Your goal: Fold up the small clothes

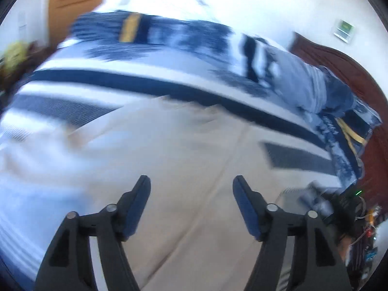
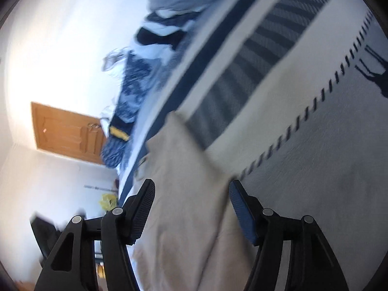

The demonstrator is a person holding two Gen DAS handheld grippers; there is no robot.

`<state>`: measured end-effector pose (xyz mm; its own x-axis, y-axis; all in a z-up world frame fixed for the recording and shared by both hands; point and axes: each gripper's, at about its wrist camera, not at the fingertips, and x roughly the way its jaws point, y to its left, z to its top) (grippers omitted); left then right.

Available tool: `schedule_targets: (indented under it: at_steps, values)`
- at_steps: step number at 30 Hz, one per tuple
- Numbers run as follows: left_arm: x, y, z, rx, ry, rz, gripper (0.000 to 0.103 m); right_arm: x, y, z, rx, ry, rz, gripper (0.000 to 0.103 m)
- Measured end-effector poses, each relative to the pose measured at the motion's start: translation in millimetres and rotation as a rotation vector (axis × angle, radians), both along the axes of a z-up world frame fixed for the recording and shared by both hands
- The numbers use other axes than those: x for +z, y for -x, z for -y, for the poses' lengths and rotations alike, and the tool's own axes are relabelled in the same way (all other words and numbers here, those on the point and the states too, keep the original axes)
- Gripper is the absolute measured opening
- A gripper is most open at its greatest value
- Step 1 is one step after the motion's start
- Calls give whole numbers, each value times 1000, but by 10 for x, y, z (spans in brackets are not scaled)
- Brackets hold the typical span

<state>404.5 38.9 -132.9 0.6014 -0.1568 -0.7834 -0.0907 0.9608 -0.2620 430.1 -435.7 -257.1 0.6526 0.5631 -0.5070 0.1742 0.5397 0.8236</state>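
Fingers on our left gripper (image 1: 191,181) and right gripper (image 2: 191,186) gape empty above the beige garment (image 1: 174,150) on the striped bedspread (image 1: 145,82), so we should pinch matching corners squarely.

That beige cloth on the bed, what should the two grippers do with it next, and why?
Probably lower and close on the beige cloth. The left gripper and right gripper are both open and empty, pointing at the cloth, which lies loosely spread on the striped blanket and does not look folded yet.
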Motion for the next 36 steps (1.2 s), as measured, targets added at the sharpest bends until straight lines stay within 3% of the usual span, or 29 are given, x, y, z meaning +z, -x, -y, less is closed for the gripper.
schedule_targets:
  at_steps: [4, 8, 10, 12, 15, 17, 20, 28, 32, 36]
  values:
    - [-327, 1086, -617, 146, 33, -42, 70, 353, 455, -470, 97, 40, 68, 69]
    - [-720, 1797, -939, 242, 125, -74, 70, 604, 1145, -1190, 258, 118, 138, 69]
    - [-914, 2024, -1062, 283, 206, -101, 70, 616, 1514, -1492, 306, 154, 143, 69]
    - [-957, 2066, -1174, 297, 253, -128, 70, 593, 1803, -1800, 353, 190, 126, 69]
    - [-843, 2100, -1477, 340, 322, -90, 76, 636, 1990, -2233, 423, 248, 112, 69]
    - [-766, 2078, -1747, 408, 375, -54, 81, 700, 2019, -2414, 436, 278, 111, 70]
    - [-764, 1905, -2175, 516, 465, -53, 81, 815, 1982, -2653, 443, 291, 113, 72]
    - [-966, 1482, -3270, 773, 589, -55, 81, 1041, 1492, -3440, 520, 373, 157, 72]
    - [-1199, 1239, -3767, 904, 605, -80, 81, 986, 1215, -3725, 546, 368, 160, 72]
    - [-1456, 929, -4042, 963, 634, -99, 81, 801, 973, -3923, 569, 354, 133, 72]
